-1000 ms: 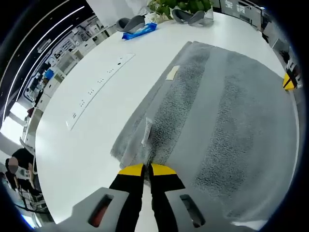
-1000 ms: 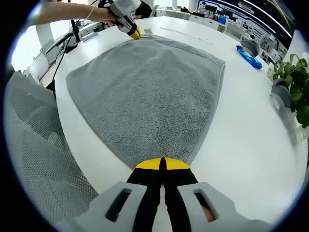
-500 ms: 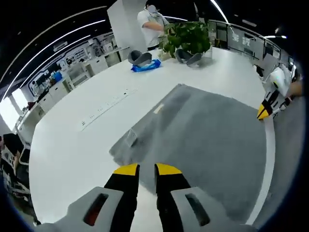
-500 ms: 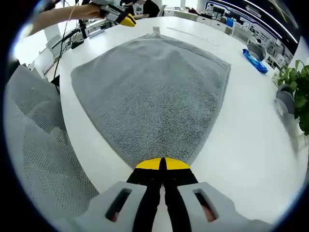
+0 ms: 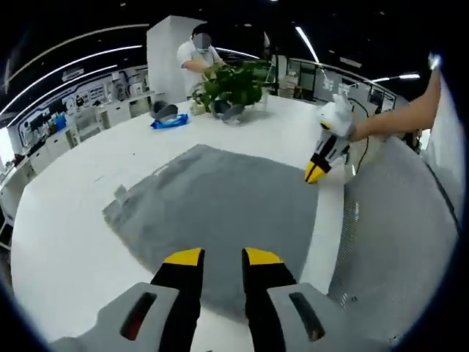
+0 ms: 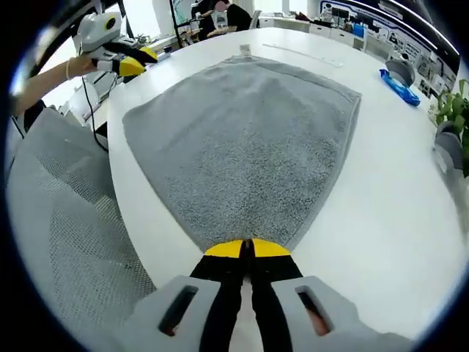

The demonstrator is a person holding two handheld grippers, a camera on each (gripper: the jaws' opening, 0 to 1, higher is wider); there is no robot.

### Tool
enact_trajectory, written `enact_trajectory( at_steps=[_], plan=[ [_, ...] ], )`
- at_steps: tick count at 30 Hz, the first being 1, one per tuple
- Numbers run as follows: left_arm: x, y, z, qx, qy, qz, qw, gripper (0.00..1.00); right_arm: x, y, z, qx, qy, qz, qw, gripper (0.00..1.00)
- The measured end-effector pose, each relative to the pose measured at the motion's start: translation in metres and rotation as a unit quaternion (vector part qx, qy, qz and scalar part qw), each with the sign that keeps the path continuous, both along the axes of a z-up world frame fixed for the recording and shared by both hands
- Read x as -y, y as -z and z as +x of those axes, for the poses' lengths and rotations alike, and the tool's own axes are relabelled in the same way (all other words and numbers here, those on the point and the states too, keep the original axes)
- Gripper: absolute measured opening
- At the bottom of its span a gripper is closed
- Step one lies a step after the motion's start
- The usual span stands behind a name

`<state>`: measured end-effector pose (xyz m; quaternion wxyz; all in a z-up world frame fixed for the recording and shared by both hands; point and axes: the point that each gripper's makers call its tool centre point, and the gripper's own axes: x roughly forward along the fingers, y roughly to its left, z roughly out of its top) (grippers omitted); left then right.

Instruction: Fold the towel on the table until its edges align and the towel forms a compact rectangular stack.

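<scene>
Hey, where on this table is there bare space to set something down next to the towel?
Bare white table runs wide between the towel and the plant. Another open stretch lies beside the towel on the table toward the room. It is crowded by the plant and blue packet, and the chair-side strip is narrow.

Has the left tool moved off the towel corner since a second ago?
Yes. The left tool has let go and pulled back off the towel, past the table edge.
</scene>
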<state>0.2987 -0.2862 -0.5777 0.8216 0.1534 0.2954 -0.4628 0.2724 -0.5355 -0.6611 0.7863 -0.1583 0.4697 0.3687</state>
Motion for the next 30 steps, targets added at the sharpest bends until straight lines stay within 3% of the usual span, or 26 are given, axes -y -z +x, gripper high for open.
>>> enact_trajectory(
  at_steps=[4,7,12,21,23,30],
  plan=[
    [0.003,0.015,-0.023,-0.01,0.025,0.018,0.9995,0.24,-0.001,0.001,-0.001,-0.002,-0.024,-0.012,0.9996,0.02],
    [-0.002,0.036,-0.041,-0.062,0.023,0.036,0.9972,0.25,-0.002,0.0,-0.003,0.001,-0.05,-0.015,0.9986,0.03],
    [-0.001,0.051,-0.055,-0.088,0.032,0.036,0.9949,0.25,-0.004,0.0,-0.008,-0.011,-0.077,-0.001,0.997,0.08],
    [-0.008,0.078,-0.073,-0.1,0.073,0.101,0.9872,0.3,-0.008,-0.002,-0.018,-0.012,-0.111,0.0,0.9938,0.19],
    [-0.01,0.078,-0.069,-0.072,0.076,0.108,0.9887,0.27,-0.009,-0.003,-0.02,-0.009,-0.115,0.006,0.9933,0.22],
    [-0.013,0.079,-0.065,-0.062,0.071,0.119,0.9884,0.18,-0.005,-0.002,-0.023,0.018,-0.142,-0.007,0.9897,0.24]
  ],
)
